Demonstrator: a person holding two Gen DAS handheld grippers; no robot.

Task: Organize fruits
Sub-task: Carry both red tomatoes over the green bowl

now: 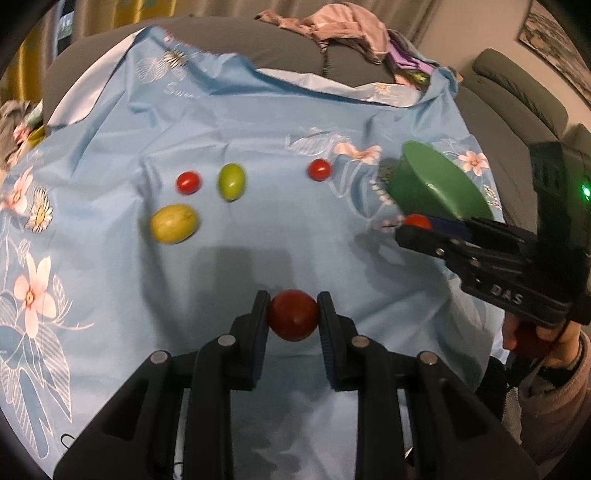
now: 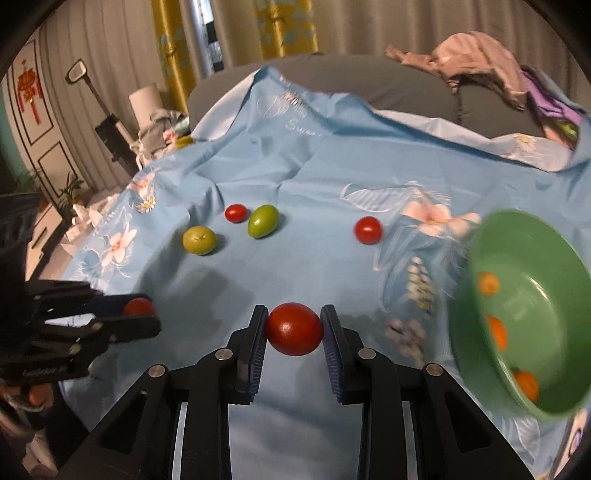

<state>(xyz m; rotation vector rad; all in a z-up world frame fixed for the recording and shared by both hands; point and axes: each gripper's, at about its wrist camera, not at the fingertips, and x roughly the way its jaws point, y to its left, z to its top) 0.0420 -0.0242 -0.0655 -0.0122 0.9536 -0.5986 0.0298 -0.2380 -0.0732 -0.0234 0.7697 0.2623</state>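
Observation:
My left gripper (image 1: 293, 319) is shut on a red tomato (image 1: 293, 320), held above the blue cloth. My right gripper (image 2: 294, 328) is shut on another red tomato (image 2: 294, 328); it shows at the right of the left wrist view (image 1: 415, 223), beside the green bowl (image 1: 439, 184). The bowl (image 2: 524, 280) holds several orange fruits (image 2: 496, 332). On the cloth lie two red tomatoes (image 1: 188, 182) (image 1: 319, 170), a green fruit (image 1: 231, 181) and a yellow-green fruit (image 1: 173, 223). The left gripper shows at the left of the right wrist view (image 2: 138, 308).
A blue flowered cloth (image 1: 258, 129) covers a grey sofa (image 1: 288, 48). Crumpled clothes (image 1: 343, 26) lie on the sofa back. Curtains (image 2: 284, 26) and a cluttered corner (image 2: 147, 122) lie behind.

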